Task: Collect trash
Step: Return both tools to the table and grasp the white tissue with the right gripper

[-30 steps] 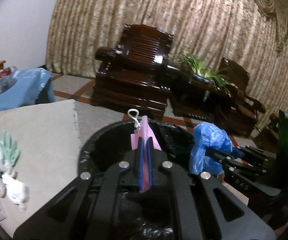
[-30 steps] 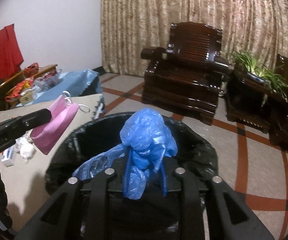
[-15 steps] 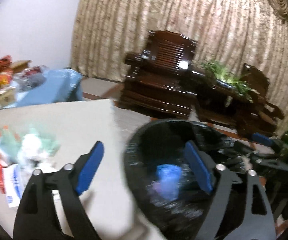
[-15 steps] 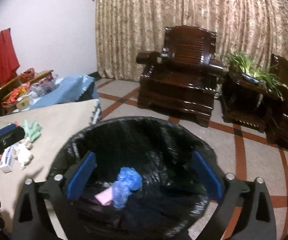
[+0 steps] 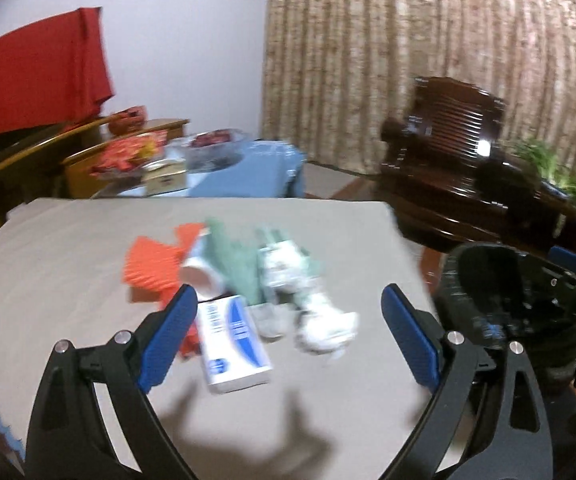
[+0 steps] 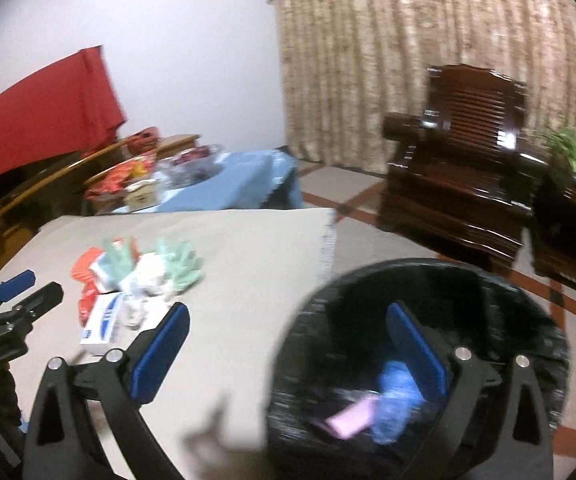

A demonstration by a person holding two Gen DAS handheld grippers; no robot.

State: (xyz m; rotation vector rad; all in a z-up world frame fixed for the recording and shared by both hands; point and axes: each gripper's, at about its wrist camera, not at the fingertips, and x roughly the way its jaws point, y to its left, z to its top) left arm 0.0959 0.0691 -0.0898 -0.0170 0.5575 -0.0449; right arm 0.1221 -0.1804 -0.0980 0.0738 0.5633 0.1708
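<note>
Trash (image 5: 248,280) lies in a small heap on the tan table (image 5: 68,248), and some is already in the black bin (image 6: 527,312) just beside the table's edge. Both tongs have just been opening, and now nothing sits between the blue pads of either one. The left gripper (image 5: 289,328) is wide open and empty, and it points down at the heap. Right in front of it are a white and blue box (image 5: 234,346), a crumpled white wad (image 5: 325,326), some green bits (image 5: 236,256) and an orange piece (image 5: 152,266). The right gripper (image 6: 288,344) is wide open and empty too, part over the table and part over the bin. Down in the bin are a blue bag (image 6: 393,396) and a pink piece (image 6: 351,420). The heap is packed close, so a grab could push things apart or slide the box away. The wad looks soft and could slip out over the floor. Both tongs are near each other and could bump.
</note>
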